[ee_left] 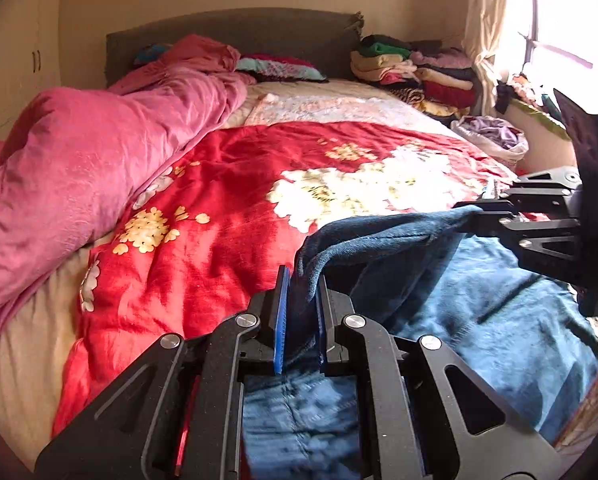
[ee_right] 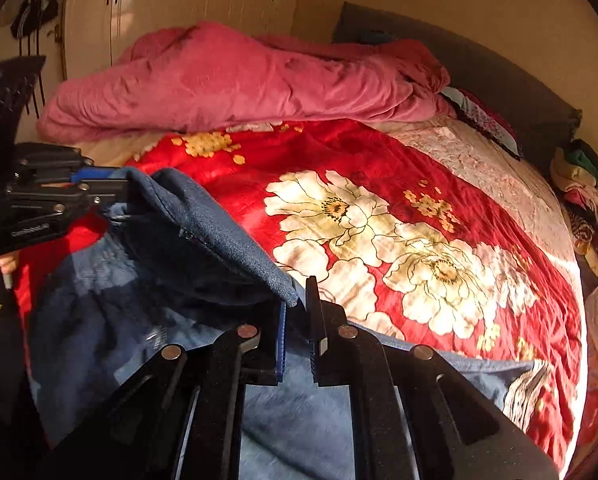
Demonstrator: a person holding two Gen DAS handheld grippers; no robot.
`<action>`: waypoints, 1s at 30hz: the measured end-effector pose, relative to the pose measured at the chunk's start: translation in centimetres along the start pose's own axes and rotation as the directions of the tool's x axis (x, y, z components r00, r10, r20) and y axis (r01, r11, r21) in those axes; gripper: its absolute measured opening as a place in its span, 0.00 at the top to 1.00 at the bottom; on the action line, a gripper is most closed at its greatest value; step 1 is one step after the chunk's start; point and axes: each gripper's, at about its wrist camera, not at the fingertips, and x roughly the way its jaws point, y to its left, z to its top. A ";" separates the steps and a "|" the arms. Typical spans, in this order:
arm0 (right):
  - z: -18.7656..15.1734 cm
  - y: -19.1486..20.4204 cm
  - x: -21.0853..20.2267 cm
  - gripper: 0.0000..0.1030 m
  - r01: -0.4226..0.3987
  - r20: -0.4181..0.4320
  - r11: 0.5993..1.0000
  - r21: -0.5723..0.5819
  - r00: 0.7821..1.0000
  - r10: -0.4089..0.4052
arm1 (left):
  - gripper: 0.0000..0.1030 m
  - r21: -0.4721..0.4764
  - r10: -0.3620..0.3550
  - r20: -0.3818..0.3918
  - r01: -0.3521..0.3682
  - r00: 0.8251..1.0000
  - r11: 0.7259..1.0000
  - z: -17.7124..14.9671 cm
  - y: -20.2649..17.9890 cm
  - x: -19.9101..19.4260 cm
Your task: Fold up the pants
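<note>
Blue denim pants [ee_left: 499, 320] lie on the near part of a red floral blanket [ee_left: 219, 208]. One end of the pants is lifted off the blanket and stretched as a band between both grippers. In the left wrist view my left gripper [ee_left: 301, 280] is shut on one corner of that band, with denim pinched between its blue pads. My right gripper [ee_left: 485, 205] holds the other corner at the right. In the right wrist view the right gripper [ee_right: 297, 300] is shut on the corner of the pants [ee_right: 139, 300]. There the left gripper [ee_right: 115, 188] grips the far corner at the left.
A crumpled pink duvet [ee_left: 79, 168] fills the left side of the bed. Folded clothes [ee_left: 419, 72] are stacked by the headboard, with a bag of laundry [ee_left: 495, 136] beside the bed under the window. A wardrobe [ee_right: 179, 0] stands beyond the bed.
</note>
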 end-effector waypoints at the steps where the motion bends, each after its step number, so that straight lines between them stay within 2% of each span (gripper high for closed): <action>1: -0.5 0.5 -1.3 0.92 -0.008 0.016 1.000 0.014 1.000 0.008 | 0.95 -0.001 -0.012 0.011 0.012 1.000 1.000 -0.3 -0.4 -0.8; 5: -3.5 3.5 -5.8 0.92 -0.046 0.063 0.998 0.052 0.997 0.043 | 0.92 -0.011 -0.047 0.031 0.047 0.998 0.999 -2.2 -1.0 -3.5; 9: -6.3 6.9 -8.7 0.92 -0.081 0.091 0.996 0.037 0.993 0.077 | 0.92 -0.053 -0.083 0.020 0.084 0.996 0.995 -4.4 -0.8 -5.3; 11: -7.5 8.0 -8.7 0.92 -0.097 0.060 0.994 0.058 0.994 0.093 | 0.92 -0.068 -0.108 -0.008 0.107 0.994 0.992 -5.7 -0.6 -5.8; 14: -9.1 9.1 -8.5 0.92 -0.141 0.032 0.986 0.088 0.990 0.139 | 0.91 -0.069 -0.112 -0.054 0.109 0.992 0.992 -7.8 -0.5 -6.4; 20: -11.3 11.6 -8.3 0.92 -0.171 -0.005 0.980 0.101 0.985 0.172 | 0.90 -0.111 -0.114 -0.107 0.102 0.988 0.988 -10.8 0.1 -7.6; 24: -12.0 12.6 -8.7 0.92 -0.213 -0.006 0.970 0.120 0.977 0.215 | 0.90 -0.135 -0.106 -0.108 0.091 0.988 0.987 -11.5 0.9 -8.5; 26: -12.7 13.8 -8.7 0.92 -0.217 -0.014 0.972 0.090 0.976 0.219 | 0.90 -0.151 -0.104 -0.106 0.087 0.989 0.985 -11.7 1.2 -8.9; 28: -13.3 15.0 -7.6 0.92 -0.202 -0.065 0.978 0.052 0.977 0.205 | 0.86 -0.166 -0.108 -0.107 0.089 0.988 0.982 -11.9 1.5 -9.3; 30: -13.9 15.2 -6.6 0.92 -0.201 -0.104 0.977 0.067 0.973 0.208 | 0.85 -0.162 -0.089 -0.094 0.073 0.992 0.984 -11.7 1.6 -10.0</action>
